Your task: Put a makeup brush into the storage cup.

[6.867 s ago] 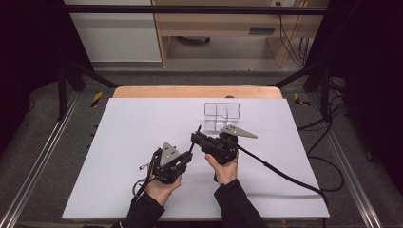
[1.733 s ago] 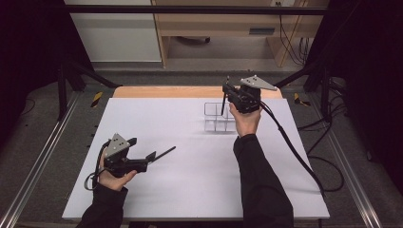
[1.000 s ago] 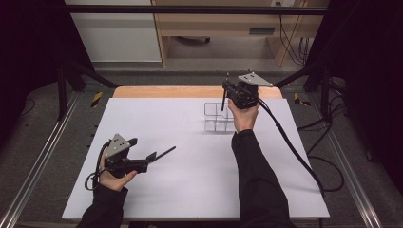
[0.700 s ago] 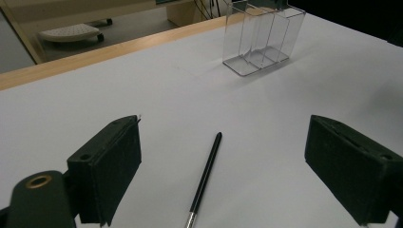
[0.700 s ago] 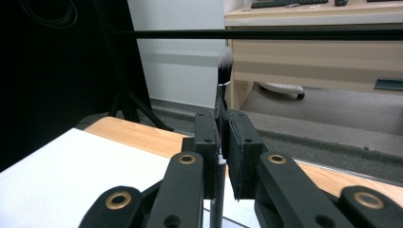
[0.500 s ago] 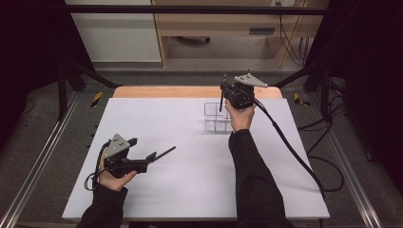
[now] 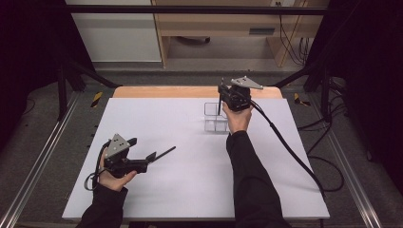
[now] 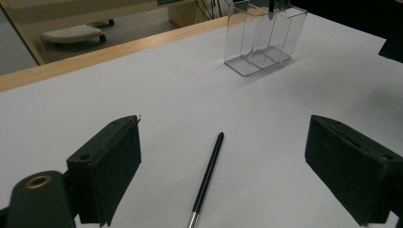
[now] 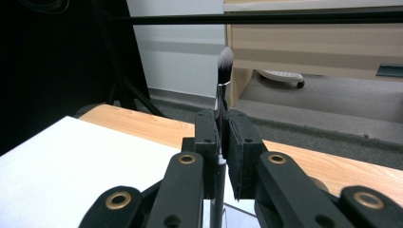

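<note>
While the right hand-held gripper (image 9: 220, 156) pinches a slim black makeup brush (image 9: 221, 99) w/ soft white-tipped bristles, upright over the clear plastic compartment box (image 7: 215, 118), the left hand-held gripper (image 8: 228, 175) hangs w/ matte jaws wide above a thin black brush (image 8: 207, 176) lying on the smooth white surface (image 7: 190, 175)

Your right gripper (image 7: 222, 95) is holding a brush (image 9: 223, 76) upright over the divided holder (image 7: 216, 118), which is sitting toward the far side of the surface (image 7: 190, 190). Your left gripper (image 7: 159, 156) is resting near the left front, with another brush (image 8: 206, 178) lying between its fingers (image 8: 109, 166), pointing toward the holder.
</note>
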{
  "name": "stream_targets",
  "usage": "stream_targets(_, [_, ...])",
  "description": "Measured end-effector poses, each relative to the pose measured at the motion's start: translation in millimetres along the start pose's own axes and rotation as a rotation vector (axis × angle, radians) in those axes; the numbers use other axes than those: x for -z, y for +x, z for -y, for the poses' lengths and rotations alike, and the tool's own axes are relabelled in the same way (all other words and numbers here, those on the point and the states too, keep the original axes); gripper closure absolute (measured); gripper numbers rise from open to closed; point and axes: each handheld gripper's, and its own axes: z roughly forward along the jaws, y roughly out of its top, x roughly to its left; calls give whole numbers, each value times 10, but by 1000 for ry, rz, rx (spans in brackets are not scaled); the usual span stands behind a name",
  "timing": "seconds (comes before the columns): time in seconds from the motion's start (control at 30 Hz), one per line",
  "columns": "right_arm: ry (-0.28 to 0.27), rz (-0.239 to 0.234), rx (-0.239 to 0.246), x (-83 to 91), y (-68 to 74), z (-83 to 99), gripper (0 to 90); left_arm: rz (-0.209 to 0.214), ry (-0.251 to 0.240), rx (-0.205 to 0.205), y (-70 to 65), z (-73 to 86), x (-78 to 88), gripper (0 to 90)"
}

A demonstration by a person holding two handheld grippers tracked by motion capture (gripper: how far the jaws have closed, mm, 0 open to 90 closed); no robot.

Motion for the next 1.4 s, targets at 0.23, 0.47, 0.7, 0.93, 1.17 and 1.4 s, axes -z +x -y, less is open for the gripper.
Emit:
stream_targets(0.23, [19, 8, 3, -39, -11, 54, 840, 2, -3, 3, 1, 0, 1, 107])
stream_targets(0.47, [37, 15, 1, -55, -20, 108, 840, 1, 0, -1, -3, 0, -1, 106])
stream_targets(0.7, [55, 16, -12, -77, -45, 182, 839, 2, -1, 0, -1, 1, -2, 105])
stream_targets(0.93, [76, 20, -12, -100, -48, 264, 839, 2, -1, 0, -2, 1, 0, 105])
stream_targets(1.17, [88, 17, -11, -134, -28, 309, 839, 3, -1, -1, -3, 0, 1, 105])
stream_targets(1.4, [101, 19, -1, -159, -3, 357, 839, 4, -3, -1, -4, 0, 3, 105])
